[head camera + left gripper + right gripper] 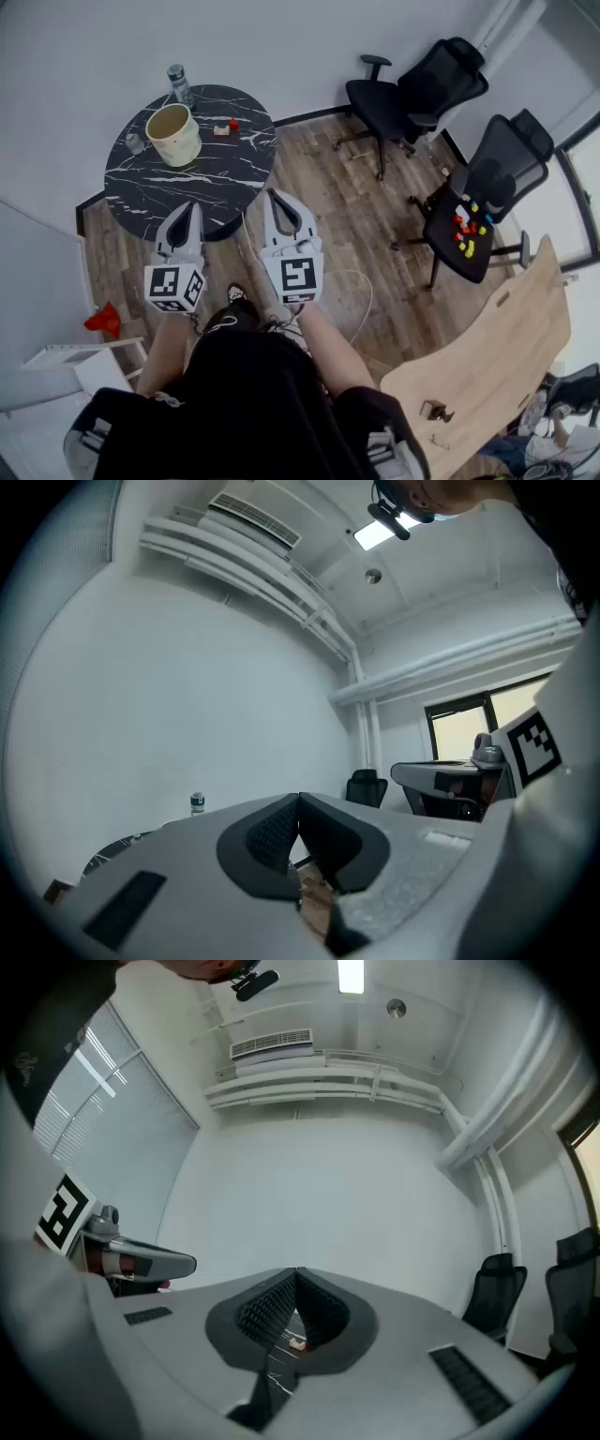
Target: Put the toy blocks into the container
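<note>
Wood-plank floor [366, 216] and plain white walls surround a round black marble bench [187, 192]. On it the cream container [173, 134] stands near a water bottle [180, 86]. Two small blocks [226, 127], one red and one pale, lie just right of the container. More coloured blocks [467, 225] sit on the seat of the right-hand office chair [511, 155], well apart from the bench. A pale wooden bench [487, 366] fills the lower right corner.

I'm holding both tools roughly level, pointed toward the marble. The left gripper [190, 208] has its fingers pressed together with nothing between them. The right gripper [275, 197] is the same, closed and empty.

I judge no pick has begun; this is the approach. Next I'd need to reach over the bench, spread the right fingers around the pale block, close on it, then carry it over the container's rim.
</note>
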`<state>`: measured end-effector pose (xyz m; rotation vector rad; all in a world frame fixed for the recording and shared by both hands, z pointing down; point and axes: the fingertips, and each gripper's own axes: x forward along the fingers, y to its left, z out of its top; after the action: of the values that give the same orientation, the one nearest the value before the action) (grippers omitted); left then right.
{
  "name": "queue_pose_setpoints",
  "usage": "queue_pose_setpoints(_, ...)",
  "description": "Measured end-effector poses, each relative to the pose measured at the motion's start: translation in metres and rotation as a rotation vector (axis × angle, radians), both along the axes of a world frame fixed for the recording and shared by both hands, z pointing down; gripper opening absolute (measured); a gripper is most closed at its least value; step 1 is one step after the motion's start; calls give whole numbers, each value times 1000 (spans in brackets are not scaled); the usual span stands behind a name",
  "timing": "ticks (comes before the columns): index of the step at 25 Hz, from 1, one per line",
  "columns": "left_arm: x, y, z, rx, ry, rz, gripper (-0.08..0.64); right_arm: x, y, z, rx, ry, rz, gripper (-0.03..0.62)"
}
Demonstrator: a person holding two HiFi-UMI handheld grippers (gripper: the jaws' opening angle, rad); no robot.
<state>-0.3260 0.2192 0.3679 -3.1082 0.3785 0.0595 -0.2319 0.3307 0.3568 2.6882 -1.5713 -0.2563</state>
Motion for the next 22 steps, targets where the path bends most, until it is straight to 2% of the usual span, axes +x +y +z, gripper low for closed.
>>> queue_pose_setpoints(9,29,-10,13,-14,-24,17,0,23,-19,16,-33,-9,-33,-3)
queue_pose_setpoints(22,146,-132,45,-93,-82,47,0,119,-149,42,-133,-45,-90,-3)
